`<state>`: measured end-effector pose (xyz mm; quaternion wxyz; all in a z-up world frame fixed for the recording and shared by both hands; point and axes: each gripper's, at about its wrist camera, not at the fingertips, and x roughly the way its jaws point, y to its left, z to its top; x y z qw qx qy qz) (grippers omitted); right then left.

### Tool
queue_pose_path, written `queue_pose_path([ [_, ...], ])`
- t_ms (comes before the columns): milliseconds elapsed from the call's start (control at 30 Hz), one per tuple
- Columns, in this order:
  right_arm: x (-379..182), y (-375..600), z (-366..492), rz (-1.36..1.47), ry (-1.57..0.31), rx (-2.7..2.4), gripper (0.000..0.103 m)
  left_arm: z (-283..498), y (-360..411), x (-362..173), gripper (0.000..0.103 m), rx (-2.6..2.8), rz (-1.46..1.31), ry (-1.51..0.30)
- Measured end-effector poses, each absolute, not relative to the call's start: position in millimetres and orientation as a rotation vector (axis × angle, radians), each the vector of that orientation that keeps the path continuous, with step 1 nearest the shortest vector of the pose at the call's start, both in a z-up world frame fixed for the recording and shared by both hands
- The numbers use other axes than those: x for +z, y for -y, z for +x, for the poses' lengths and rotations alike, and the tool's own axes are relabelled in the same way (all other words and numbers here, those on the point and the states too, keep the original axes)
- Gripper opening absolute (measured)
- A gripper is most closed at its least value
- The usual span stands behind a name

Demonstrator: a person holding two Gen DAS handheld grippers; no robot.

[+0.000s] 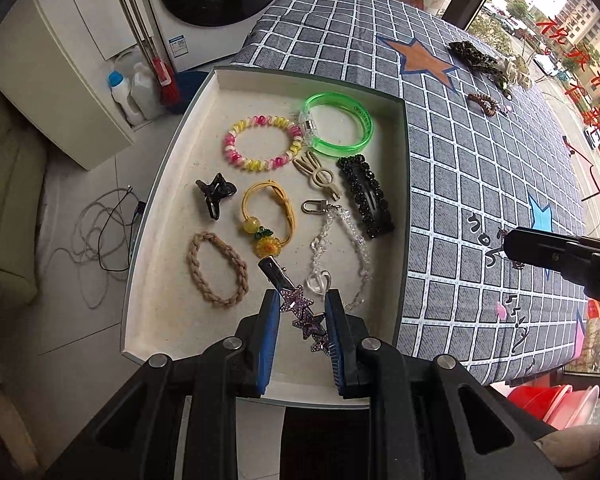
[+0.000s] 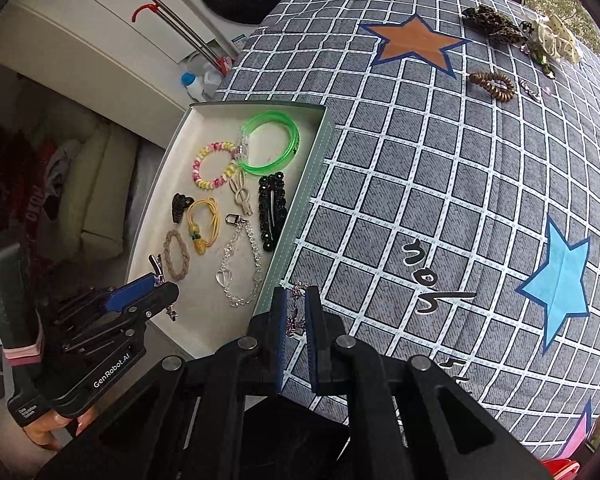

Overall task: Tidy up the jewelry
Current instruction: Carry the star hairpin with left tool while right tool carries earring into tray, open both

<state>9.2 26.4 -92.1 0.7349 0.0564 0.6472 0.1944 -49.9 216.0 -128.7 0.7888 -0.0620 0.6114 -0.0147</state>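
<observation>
A shallow white tray (image 1: 312,76) lies on the table's left edge and holds several pieces, among them a green bangle (image 1: 340,126), a beaded bracelet (image 1: 260,142) and a black hair clip (image 1: 366,196). My left gripper (image 1: 302,300) hangs over the tray's near end, shut on a purple star hair clip (image 1: 300,308) whose metal tip points toward the tray. My right gripper (image 2: 296,292) is just right of the tray wall (image 2: 300,208), above the checked cloth, shut on a small silvery jewelry piece (image 2: 295,314). The right wrist view shows the left gripper (image 2: 156,284) at the tray's near corner.
On the far right of the cloth lie a leopard scrunchie (image 2: 494,24), a cream bow (image 2: 556,36), a brown coil hair tie (image 2: 494,84) and a small silver piece (image 2: 530,90). Left of the table are floor, bottles (image 1: 120,92) and loose cables (image 1: 100,236).
</observation>
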Motion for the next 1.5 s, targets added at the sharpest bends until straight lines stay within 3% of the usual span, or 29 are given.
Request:
queue_pose_path([
  [400, -99, -79, 11, 0.075, -1.444, 0.548, 0.009, -63, -254, -148, 0.030, 0.053, -0.178, -1.352],
  [1000, -156, -120, 4, 0.046, -1.565, 0.585, 0.009, -56, -250, -189, 0.030, 0.048, -0.157, -1.401],
  [1500, -181, -138, 23, -0.013, -1.559, 0.543, 0.009, -45, -248, -197, 0.030, 0.072, -0.119, -1.383],
])
